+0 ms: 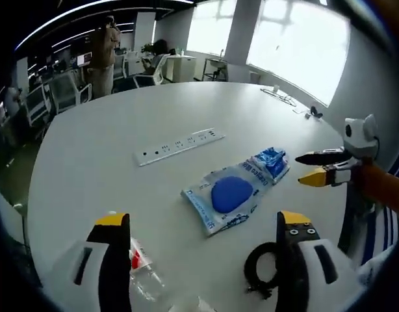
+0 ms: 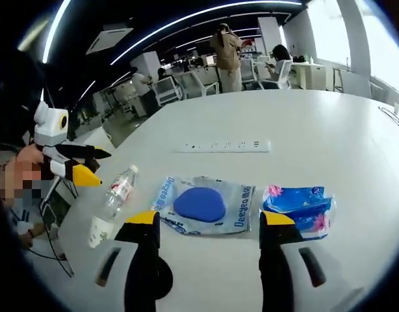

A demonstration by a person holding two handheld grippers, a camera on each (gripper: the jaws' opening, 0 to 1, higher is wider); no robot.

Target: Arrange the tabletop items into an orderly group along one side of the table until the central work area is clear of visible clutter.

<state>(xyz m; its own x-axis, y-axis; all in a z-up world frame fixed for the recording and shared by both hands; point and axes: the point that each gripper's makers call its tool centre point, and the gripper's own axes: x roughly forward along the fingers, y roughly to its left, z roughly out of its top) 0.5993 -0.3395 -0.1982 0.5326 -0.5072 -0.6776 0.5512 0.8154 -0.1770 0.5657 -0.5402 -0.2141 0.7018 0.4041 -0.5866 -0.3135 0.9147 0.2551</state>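
While both tools hang above the near edge of the white desk [image 1: 108,130], nothing is gripped: the left hand-held gripper [image 1: 203,224] has its yellow-tipped jaws spread wide, and the right hand-held gripper [image 2: 209,221] stands parted too. Between them lies a clear packet holding a blue pad [image 2: 199,203], flat on the desk. Just beside it, towards the right hand-held gripper's side, sits a blue tissue pack [image 2: 298,205]. A clear water bottle [image 2: 116,194] with a red label lies on its side near the left jaws. A coiled black cable [image 1: 261,268] rests close by. Further back, well apart from these, a white power strip [image 1: 180,145] stretches across the middle.
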